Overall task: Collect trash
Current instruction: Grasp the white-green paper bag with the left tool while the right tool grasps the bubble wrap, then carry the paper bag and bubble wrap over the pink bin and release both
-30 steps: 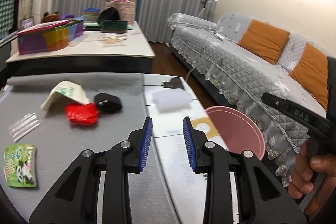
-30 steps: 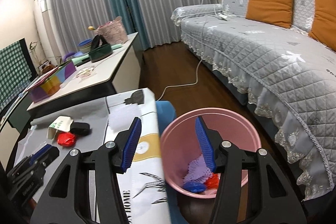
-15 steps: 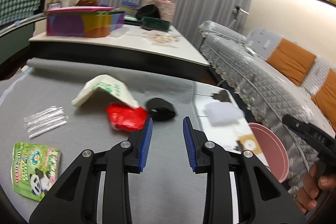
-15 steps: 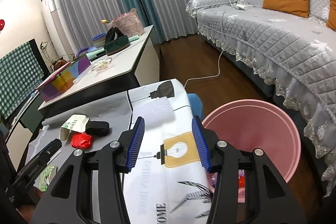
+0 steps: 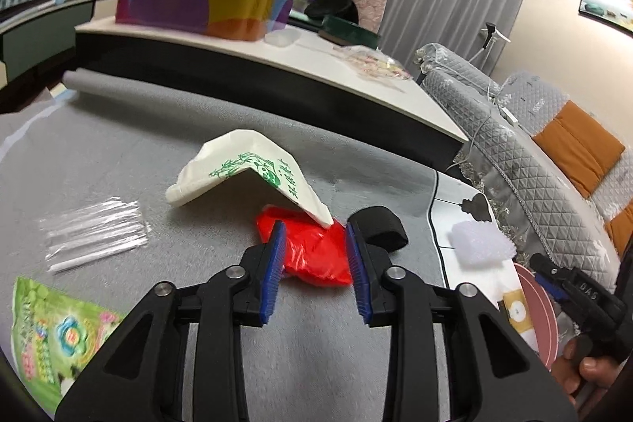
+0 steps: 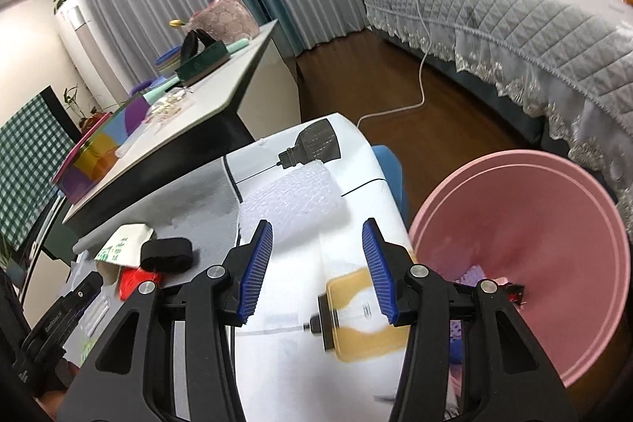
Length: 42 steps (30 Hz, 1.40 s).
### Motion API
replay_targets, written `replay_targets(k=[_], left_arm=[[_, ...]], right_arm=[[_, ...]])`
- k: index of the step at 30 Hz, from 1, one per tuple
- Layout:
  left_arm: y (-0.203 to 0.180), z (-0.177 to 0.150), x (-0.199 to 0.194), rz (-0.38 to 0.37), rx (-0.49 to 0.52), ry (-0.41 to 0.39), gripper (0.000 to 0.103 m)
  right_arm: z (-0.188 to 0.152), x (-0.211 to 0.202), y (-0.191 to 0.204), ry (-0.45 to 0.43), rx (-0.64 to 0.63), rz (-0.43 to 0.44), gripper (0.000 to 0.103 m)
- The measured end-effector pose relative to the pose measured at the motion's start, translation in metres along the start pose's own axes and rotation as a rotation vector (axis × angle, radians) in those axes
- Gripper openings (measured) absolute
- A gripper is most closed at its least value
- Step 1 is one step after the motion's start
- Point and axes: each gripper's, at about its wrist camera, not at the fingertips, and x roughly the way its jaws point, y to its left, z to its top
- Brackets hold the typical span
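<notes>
1. Your left gripper (image 5: 314, 256) hovers over the grey table mat (image 5: 118, 153). Its jaws are opening, and the crumpled red plastic wrapper (image 5: 312, 256) shows in the gap between them; the blue pads do not press on it.
2. The folded white paper bag with green print (image 5: 245, 173) stands tent-like just beyond the wrapper, its near corner overlapping it. The black band (image 5: 381, 230) lies just right of the wrapper.
3. The clear straw sleeves (image 5: 95, 228) lie to the left, and the green snack packet (image 5: 51, 331) lies near left.
4. Your right gripper (image 6: 316, 271) hangs above the white printed tablecloth (image 6: 356, 374) with its jaws apart and nothing between them.
5. The white bubble-wrap piece (image 6: 290, 202) lies just beyond the right gripper's fingertips.
6. The pink trash bin (image 6: 554, 224) stands right of the table, with purple and red scraps visible inside.
</notes>
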Motion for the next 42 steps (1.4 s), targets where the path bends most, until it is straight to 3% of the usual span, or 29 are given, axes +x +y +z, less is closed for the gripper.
replay_targets(k=[1, 12, 18, 21, 23, 31, 42], left_arm=[[0.002, 0.001, 0.004, 0.001, -0.007, 0.006, 0.038], [0.024, 0.016, 0.042, 0.016, -0.072, 0.037, 0.038], [0.027, 0.025, 0.047, 0.022, -0.080, 0.024, 0.036], [0.024, 0.025, 0.048, 0.009, -0.071, 0.025, 0.021], [0.018, 0.026, 0.046, 0.009, -0.052, 0.016, 0.017], [0.005, 0.030, 0.029, 0.008, -0.017, -0.020, 0.005], [-0.019, 0.020, -0.014, -0.007, 0.038, -0.046, 0.004]], right_arm=[[0.001, 0.009, 0.000, 0.015, 0.011, 0.002, 0.053], [0.016, 0.053, 0.005, 0.054, 0.050, 0.000, 0.056], [0.017, 0.063, 0.011, 0.055, 0.031, 0.006, 0.041], [0.017, 0.063, 0.013, 0.046, 0.028, 0.011, 0.027], [0.017, 0.062, 0.015, 0.043, 0.017, 0.014, 0.022], [0.016, 0.042, 0.021, 0.012, -0.016, 0.040, 0.014], [0.011, -0.019, 0.023, -0.052, -0.064, 0.045, 0.013]])
